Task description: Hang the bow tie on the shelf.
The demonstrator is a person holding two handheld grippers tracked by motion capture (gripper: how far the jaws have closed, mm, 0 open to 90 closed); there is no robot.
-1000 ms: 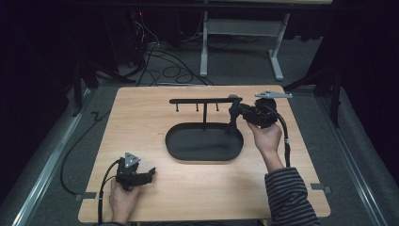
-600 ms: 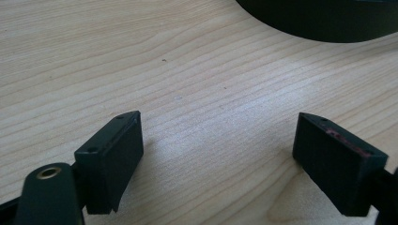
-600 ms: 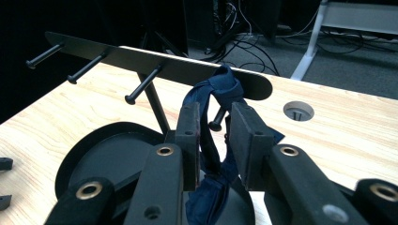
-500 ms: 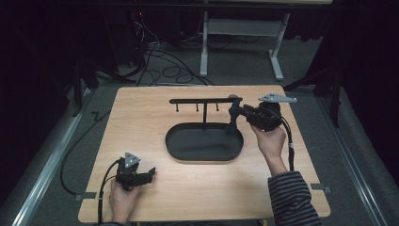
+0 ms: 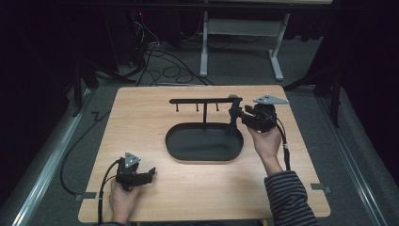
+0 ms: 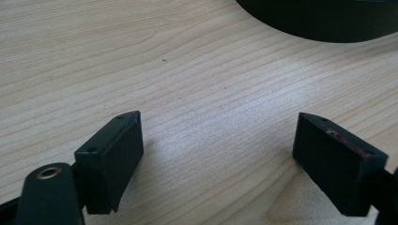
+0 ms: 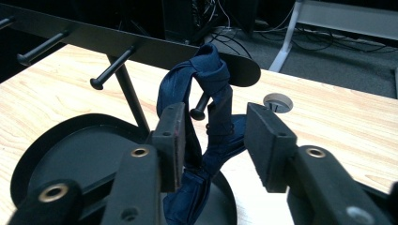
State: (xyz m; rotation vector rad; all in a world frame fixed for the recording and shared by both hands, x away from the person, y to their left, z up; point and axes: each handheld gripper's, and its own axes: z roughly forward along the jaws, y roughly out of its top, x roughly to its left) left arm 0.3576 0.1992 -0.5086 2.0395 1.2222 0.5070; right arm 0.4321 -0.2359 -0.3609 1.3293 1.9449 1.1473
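The right gripper (image 7: 213,140) sits at the rack's (image 5: 205,100) right end, its jaws apart with a blue strap (image 7: 206,89) between them; the strap's knotted loop hangs over the last peg (image 7: 201,107), just ahead of the jaws and a little above them. The left jaw touches or nearly touches the strap's side, and the right jaw stands clear of it, so nothing is clamped, which suggests the loop is carried by the peg, not by the gripper. Below the jaws the strap's tail drops toward the tray (image 7: 70,154), the dark oval base that spreads out to the left of and under the gripper; whether the tail touches the base is hidden by the jaws. The rack's bar runs away up and to the left of the gripper, with its other pegs bare, so this end peg is the one nearest the hand. In the high view the hand (image 5: 266,141) holds the gripper level with the bar, likely to keep the loop seated on the peg. The left gripper (image 6: 220,154) rests low on the table (image 5: 141,113), jaws wide apart on bare wood, with the tray's edge well ahead of it to the right; it seems parked out of the way.
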